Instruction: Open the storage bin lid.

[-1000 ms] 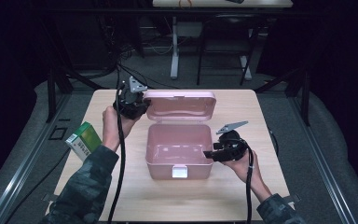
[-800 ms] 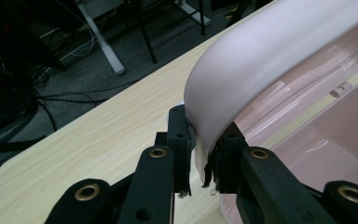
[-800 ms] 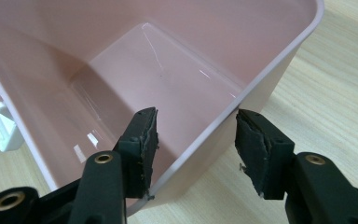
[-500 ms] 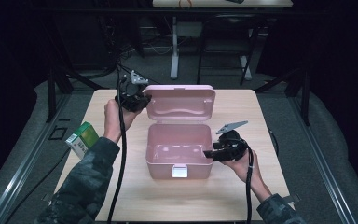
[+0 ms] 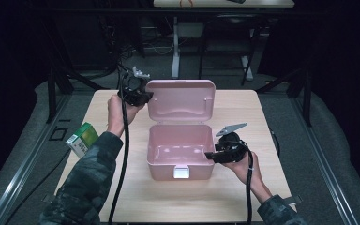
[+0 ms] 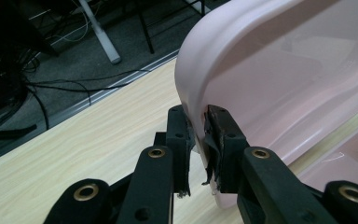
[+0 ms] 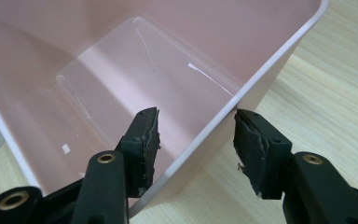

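A pink plastic box [image 5: 165, 169] stands open mid-table, its lid [image 5: 180, 101] raised nearly upright at the back. My left gripper [image 5: 143, 97] is shut on the lid's left edge; in the left gripper view the lid [image 6: 284, 70] runs between the pads of that gripper [image 6: 198, 126]. My right gripper [image 5: 212, 154] sits at the box's right wall. In the right gripper view the jaws of that gripper [image 7: 196, 114] straddle the wall's rim [image 7: 214, 126], one pad inside the box and one outside. A gap shows on each side. The box is empty inside.
A green and white carton [image 5: 82, 138] lies at the table's left edge. The box has a white latch [image 5: 181, 172] on its front wall. Bare wooden table [image 5: 206, 197] lies in front of the box. Dark floor, cables and table legs lie beyond the far edge.
The lid has swung up from leaning back to nearly upright, carried by my left gripper, which shifted slightly right. My right gripper has stayed at the box's right wall.
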`<state>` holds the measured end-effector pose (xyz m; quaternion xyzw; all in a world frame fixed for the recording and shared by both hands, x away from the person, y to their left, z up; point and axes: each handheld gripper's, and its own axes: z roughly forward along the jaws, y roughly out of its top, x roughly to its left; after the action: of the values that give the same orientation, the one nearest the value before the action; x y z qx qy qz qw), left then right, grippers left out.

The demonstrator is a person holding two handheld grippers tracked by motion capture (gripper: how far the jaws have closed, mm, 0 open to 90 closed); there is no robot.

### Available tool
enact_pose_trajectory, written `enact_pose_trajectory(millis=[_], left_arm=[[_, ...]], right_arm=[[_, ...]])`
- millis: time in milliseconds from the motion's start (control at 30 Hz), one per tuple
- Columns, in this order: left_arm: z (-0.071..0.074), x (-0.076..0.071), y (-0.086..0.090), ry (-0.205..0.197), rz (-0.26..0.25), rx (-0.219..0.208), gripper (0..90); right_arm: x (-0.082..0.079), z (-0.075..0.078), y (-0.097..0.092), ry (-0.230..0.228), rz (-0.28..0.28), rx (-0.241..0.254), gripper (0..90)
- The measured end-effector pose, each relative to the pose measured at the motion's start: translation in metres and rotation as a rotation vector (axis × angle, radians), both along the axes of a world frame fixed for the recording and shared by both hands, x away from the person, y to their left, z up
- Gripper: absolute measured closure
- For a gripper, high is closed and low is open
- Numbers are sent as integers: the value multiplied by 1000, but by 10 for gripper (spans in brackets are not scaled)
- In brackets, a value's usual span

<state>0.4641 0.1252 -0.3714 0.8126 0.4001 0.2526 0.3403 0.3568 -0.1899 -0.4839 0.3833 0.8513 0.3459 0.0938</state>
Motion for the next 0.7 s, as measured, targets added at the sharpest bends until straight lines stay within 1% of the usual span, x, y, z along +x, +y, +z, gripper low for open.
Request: enact_pose_trajectory(millis=[133, 267, 533, 700], left_arm=[[-2, 5, -1, 3, 7, 8, 794], [-4, 12, -2, 17, 14, 12, 792], [-8, 25, -7, 36, 32, 29, 789], [-11, 33, -9, 53, 45, 39, 789]], right_arm=[[-1, -1, 0, -3, -4, 3, 496], [-1, -2, -1, 0, -7, 15, 494], [-2, -2, 0, -5, -12, 9, 493], [-3, -2, 2, -19, -13, -9, 492]])
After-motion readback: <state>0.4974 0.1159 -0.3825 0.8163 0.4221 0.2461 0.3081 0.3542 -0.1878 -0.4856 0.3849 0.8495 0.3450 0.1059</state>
